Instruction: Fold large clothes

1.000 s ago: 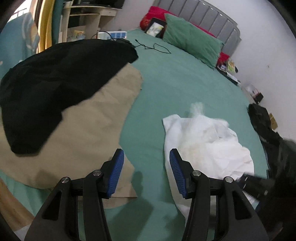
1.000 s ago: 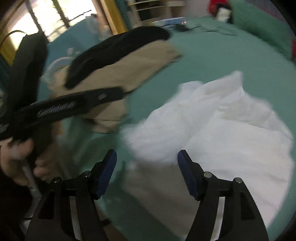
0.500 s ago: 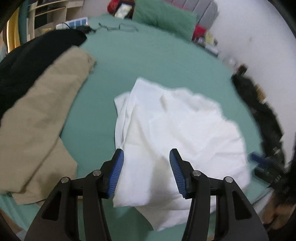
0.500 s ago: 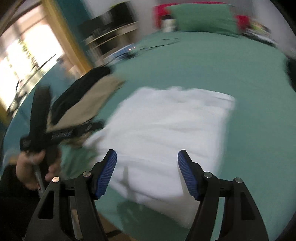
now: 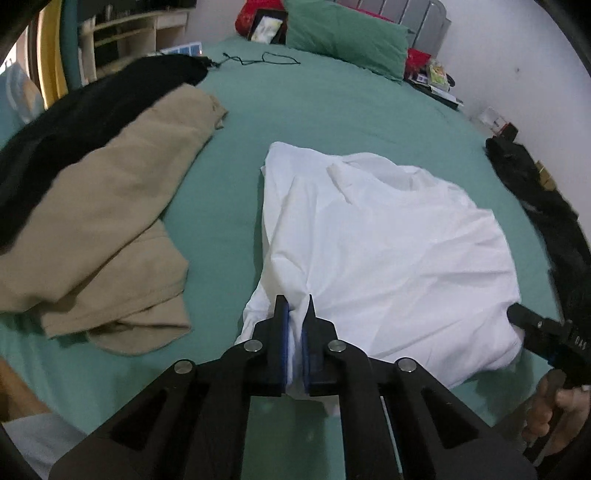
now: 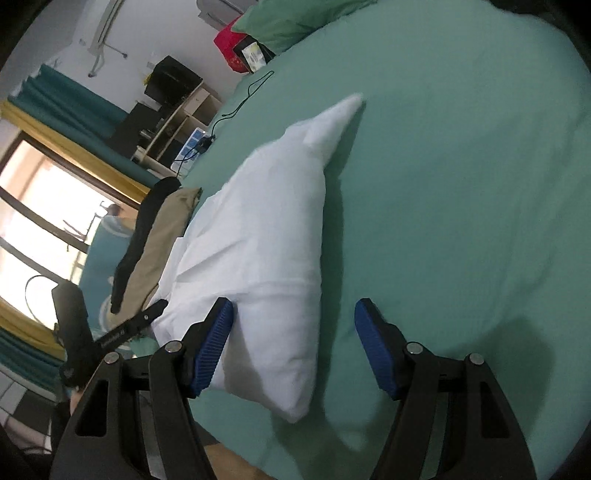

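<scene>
A white garment lies spread on the green bed. My left gripper is shut on its near left corner, with white cloth bunched between the blue pads. In the right wrist view the same white garment runs away from me. My right gripper is open, its jaws straddling the garment's near right corner, low over the sheet. The right gripper also shows at the right edge of the left wrist view. The left gripper shows at the left of the right wrist view.
A tan garment and a black one lie left of the white one. A green pillow, a cable and a framed picture are at the bed's head. Dark clothing lies at the right edge. Shelves stand beyond.
My left gripper has dropped onto the white garment's near left corner and shut on it. My right gripper has swung to the garment's right corner, still open.
</scene>
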`<action>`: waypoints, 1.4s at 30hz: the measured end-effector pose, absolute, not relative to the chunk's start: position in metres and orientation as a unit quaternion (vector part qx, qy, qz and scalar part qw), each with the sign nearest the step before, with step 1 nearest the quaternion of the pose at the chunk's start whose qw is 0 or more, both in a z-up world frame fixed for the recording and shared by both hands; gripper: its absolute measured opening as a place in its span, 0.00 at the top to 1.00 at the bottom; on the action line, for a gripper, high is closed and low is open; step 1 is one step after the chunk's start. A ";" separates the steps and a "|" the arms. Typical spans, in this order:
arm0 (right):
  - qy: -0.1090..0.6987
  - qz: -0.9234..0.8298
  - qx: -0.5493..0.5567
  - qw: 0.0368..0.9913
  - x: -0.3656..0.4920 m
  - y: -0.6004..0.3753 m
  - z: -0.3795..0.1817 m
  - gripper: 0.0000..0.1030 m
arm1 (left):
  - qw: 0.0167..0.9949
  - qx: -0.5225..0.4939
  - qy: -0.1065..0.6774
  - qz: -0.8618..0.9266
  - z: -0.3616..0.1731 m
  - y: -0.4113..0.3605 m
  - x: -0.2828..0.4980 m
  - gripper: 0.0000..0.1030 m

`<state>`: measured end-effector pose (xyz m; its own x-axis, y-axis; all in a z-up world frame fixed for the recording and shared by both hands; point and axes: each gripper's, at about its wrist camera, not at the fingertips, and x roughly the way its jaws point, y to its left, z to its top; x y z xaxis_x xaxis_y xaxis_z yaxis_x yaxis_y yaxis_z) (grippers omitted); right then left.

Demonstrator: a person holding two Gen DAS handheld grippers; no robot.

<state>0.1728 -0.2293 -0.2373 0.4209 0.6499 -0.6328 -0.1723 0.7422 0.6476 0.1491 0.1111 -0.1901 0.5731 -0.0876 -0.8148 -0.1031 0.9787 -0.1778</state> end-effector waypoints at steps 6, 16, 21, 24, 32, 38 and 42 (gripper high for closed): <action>0.478 0.271 0.226 0.804 0.174 -0.216 -0.244 0.73 | 0.870 -0.127 0.476 0.005 -0.200 0.103 0.143 0.94; 0.469 0.225 0.107 0.847 0.154 -0.214 -0.208 0.80 | 0.870 -0.131 0.475 -0.013 -0.193 0.086 0.118 0.93; 0.467 0.195 0.089 0.858 0.138 -0.234 -0.201 0.80 | 0.870 -0.129 0.473 -0.043 -0.186 0.066 0.113 0.93; 0.468 0.180 0.085 0.861 0.128 -0.250 -0.201 0.80 | 0.867 -0.119 0.479 -0.061 -0.186 0.050 0.107 0.93; 0.469 0.145 0.069 0.868 0.118 -0.273 -0.206 0.79 | 0.857 -0.080 0.501 -0.083 -0.190 0.020 0.101 0.87; 0.473 0.141 0.067 0.867 0.120 -0.281 -0.215 0.71 | 0.871 -0.107 0.476 -0.062 -0.173 0.041 0.100 0.64; 0.470 0.150 0.070 0.867 0.120 -0.286 -0.212 0.65 | 0.887 -0.146 0.437 -0.020 -0.155 0.072 0.106 0.49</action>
<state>0.1203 -0.2859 -0.2121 0.5136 0.3259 -0.7937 -0.1937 0.9452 0.2628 0.1058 0.0721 -0.1548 0.6178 -0.1628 -0.7693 -0.0925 0.9565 -0.2767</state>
